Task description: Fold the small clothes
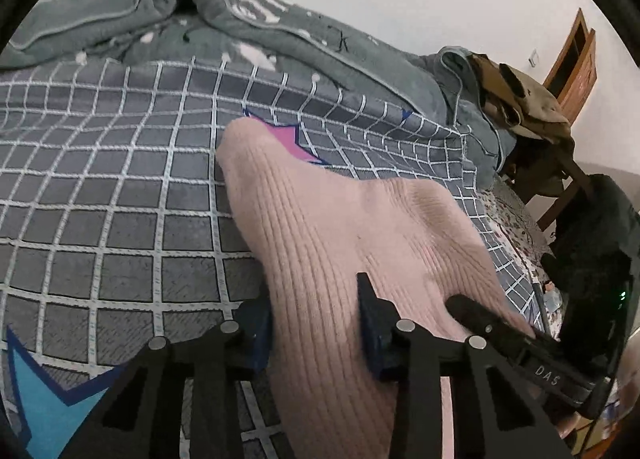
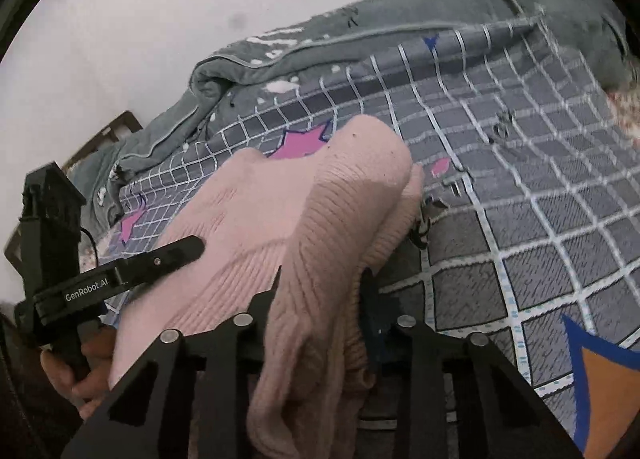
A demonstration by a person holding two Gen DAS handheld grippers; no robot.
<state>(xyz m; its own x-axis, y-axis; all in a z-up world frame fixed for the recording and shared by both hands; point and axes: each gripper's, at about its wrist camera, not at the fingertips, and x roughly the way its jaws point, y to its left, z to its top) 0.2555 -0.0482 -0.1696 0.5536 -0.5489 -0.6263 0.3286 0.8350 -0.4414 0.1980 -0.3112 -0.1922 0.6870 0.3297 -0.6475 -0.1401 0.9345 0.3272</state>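
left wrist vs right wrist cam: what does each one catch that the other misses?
Left wrist only: a wooden chair draped with brown clothes, a blue star print at lower left, and the right tongs reaching in from the right.

Right wrist only: the hand gripping the left tongs' handle, and an orange star print at lower right.

Both: the pink ribbed knit garment clamped between each camera's own tongs, the grey checked bedsheet, the pink star print, the grey blanket and the white wall.

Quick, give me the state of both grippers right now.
Left gripper: closed on the pink knit garment, fabric pinched between its fingers.
Right gripper: closed on the same pink knit garment, a bunched fold between its fingers.
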